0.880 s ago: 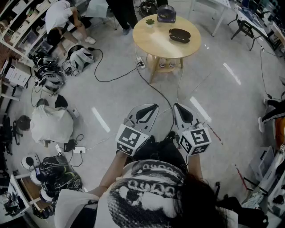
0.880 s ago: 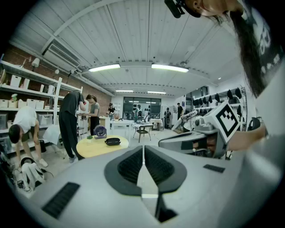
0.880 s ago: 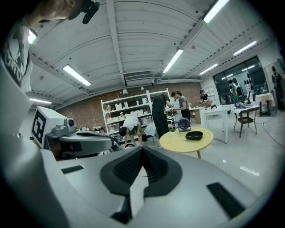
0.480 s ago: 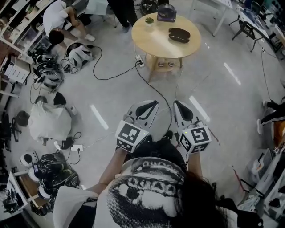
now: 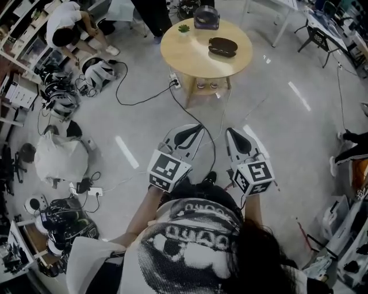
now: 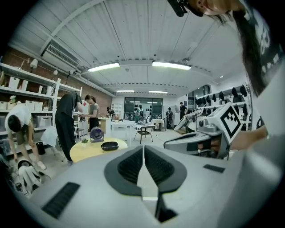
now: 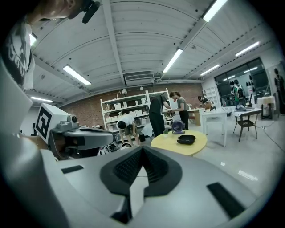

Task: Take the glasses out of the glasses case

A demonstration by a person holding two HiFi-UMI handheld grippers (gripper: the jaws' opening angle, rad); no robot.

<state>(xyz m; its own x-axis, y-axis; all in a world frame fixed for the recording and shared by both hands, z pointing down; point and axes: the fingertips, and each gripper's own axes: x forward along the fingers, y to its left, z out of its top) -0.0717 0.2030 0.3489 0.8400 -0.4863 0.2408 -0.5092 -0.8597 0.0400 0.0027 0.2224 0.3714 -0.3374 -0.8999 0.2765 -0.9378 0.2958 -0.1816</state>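
Left gripper (image 5: 197, 127), right gripper (image 5: 230, 131) fingers clenched empty, distant glasses case (image 5: 222, 46) shut, contents unseen

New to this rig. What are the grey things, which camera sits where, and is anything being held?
There is no robot here. A person holds a two-jaw gripper in each hand. The head view comes from a camera on the person's head, looking steeply down. It shows the left gripper and the right gripper, each with a cube of square markers that is part of the tool. The other two pictures come from cameras riding on the grippers, each looking along its own jaws. In both, the jaws are together with nothing between them, so nothing is held. Ahead, across open floor, stands a round wooden table. On it are a dark glasses case, a small fan and a little potted plant.
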